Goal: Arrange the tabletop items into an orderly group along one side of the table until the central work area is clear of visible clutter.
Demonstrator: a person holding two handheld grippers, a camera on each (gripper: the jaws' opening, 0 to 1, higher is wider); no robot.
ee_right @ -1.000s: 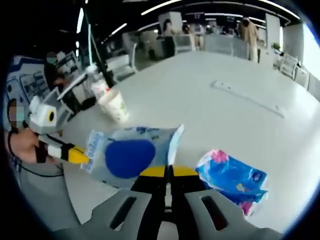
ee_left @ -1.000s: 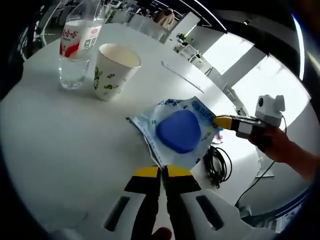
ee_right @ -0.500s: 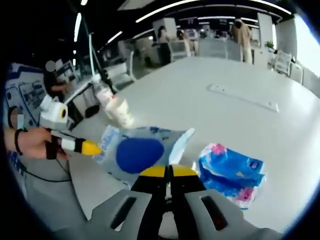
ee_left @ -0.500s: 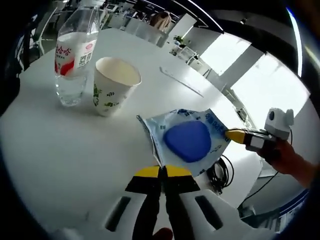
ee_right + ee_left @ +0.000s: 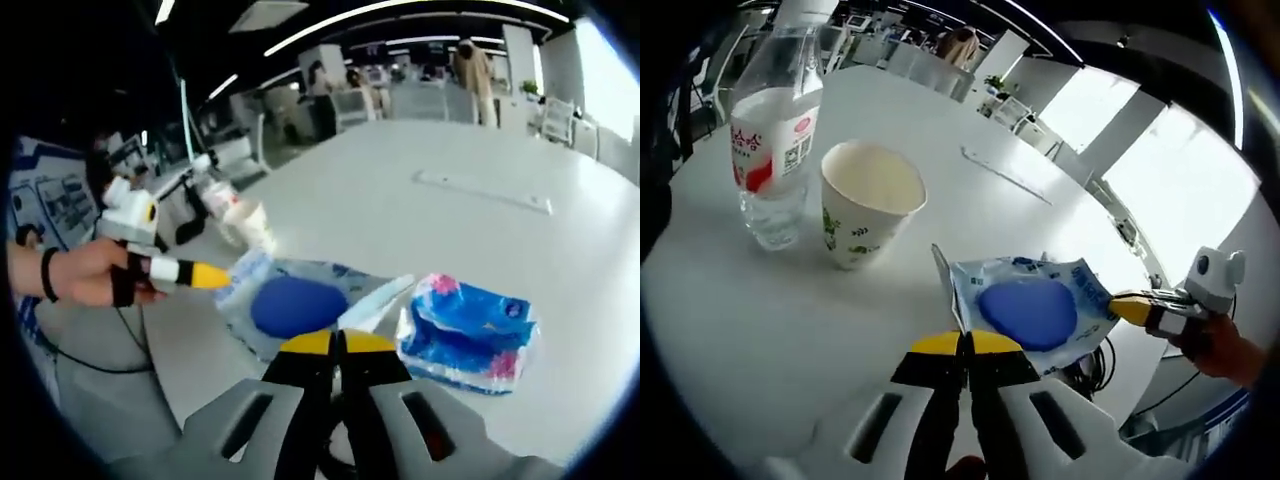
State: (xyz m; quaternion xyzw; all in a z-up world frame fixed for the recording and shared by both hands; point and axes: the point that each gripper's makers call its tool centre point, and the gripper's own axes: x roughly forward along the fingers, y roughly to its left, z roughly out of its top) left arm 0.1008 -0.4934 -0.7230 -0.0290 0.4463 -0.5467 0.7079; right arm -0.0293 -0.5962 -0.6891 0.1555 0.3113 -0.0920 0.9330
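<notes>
Both my grippers, left (image 5: 965, 345) and right (image 5: 338, 345), clamp opposite corners of the blue-pad pouch (image 5: 1030, 312) at frame centre, lifting it flat toward the paper cup (image 5: 868, 215).

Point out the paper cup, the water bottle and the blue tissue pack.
paper cup (image 5: 868, 215), left gripper view, its printed side
water bottle (image 5: 772, 150), left gripper view, its label
blue tissue pack (image 5: 470, 335), right gripper view, top face

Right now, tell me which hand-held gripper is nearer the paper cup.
Left. The left hand-held gripper grips the blue packet on the paper cup side; the right hand-held gripper holds its far edge.
</notes>
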